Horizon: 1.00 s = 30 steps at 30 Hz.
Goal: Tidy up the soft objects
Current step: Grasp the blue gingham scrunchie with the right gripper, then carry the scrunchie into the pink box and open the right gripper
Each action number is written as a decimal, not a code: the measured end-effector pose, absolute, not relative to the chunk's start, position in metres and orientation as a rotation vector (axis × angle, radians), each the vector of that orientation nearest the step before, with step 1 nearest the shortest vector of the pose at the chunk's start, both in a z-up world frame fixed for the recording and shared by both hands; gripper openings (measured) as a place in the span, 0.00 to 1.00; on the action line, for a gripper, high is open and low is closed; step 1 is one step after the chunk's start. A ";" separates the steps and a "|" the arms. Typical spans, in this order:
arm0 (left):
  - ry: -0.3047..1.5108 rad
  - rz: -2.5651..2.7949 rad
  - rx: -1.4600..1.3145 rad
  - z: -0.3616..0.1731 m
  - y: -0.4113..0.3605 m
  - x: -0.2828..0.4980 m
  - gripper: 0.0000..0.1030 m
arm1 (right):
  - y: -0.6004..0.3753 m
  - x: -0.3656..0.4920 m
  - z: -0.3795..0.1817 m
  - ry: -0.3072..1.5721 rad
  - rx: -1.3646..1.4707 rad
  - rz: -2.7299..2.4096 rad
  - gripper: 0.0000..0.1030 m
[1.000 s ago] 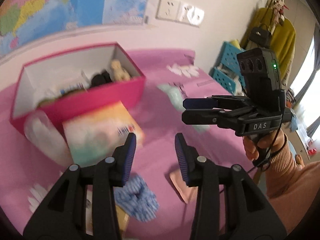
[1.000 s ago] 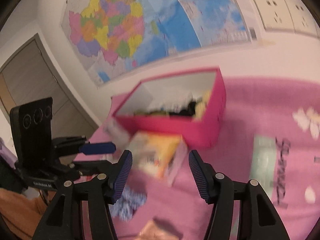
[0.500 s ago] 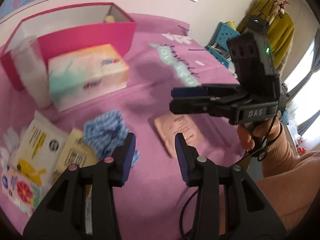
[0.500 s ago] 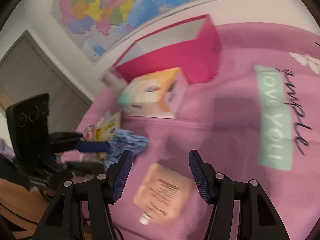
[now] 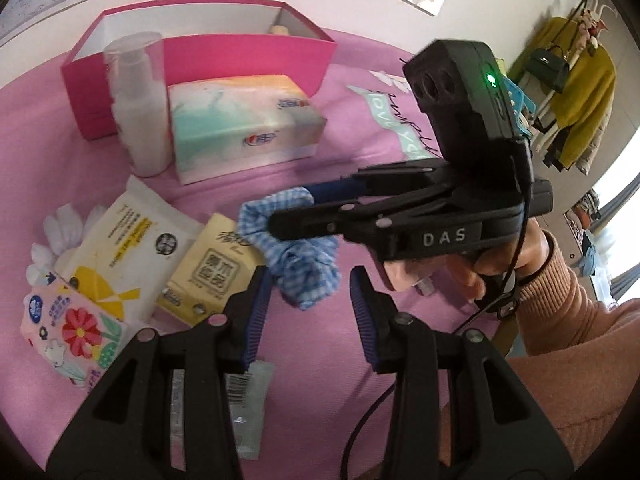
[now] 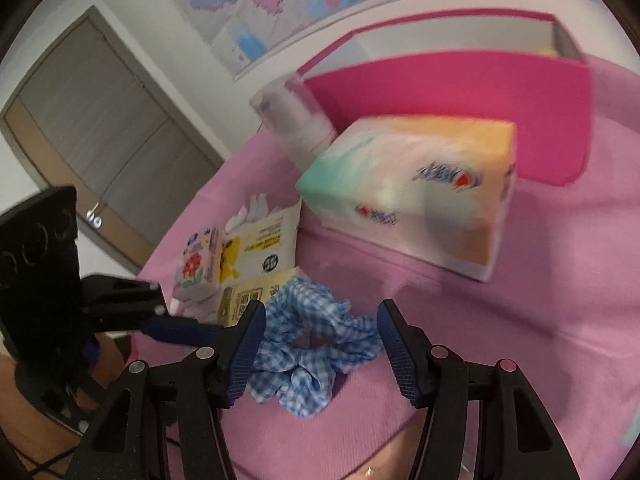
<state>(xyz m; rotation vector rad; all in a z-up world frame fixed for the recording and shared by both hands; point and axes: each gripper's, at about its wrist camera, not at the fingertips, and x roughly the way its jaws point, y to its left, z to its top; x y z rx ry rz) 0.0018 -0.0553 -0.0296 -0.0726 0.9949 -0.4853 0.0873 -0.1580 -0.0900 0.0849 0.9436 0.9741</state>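
Note:
A blue checked scrunchie (image 6: 316, 340) lies on the pink cloth; it also shows in the left wrist view (image 5: 298, 256). My right gripper (image 6: 322, 350) is open, its fingers on either side of the scrunchie, just above it. My left gripper (image 5: 308, 312) is open and empty, hovering just short of the scrunchie. The pink box (image 5: 248, 54) stands open at the back, holding a few small items. A large tissue pack (image 5: 244, 124) lies in front of it.
A white pump bottle (image 5: 138, 104) stands beside the tissue pack. Three small tissue packs (image 5: 132, 252) lie at the left. A clear wrapper (image 5: 244, 408) lies under my left gripper. A peach pouch (image 5: 404, 276) is mostly hidden behind the right gripper.
Both grippers have tilted down from the box toward the cloth. The right gripper has moved left over the scrunchie and now straddles it. Both have stayed open.

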 end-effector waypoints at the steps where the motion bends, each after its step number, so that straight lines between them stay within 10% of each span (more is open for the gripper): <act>1: 0.997 -0.481 -0.075 -0.030 -0.054 0.003 0.41 | -0.157 0.088 -0.091 0.947 0.090 0.985 0.24; 5: 1.003 -0.478 -0.085 -0.033 -0.054 0.009 0.41 | -0.162 0.086 -0.090 0.930 0.092 0.998 0.10; 30: 0.811 -0.506 -0.049 0.043 -0.091 0.103 0.39 | -0.210 0.112 0.022 0.643 0.159 0.945 0.09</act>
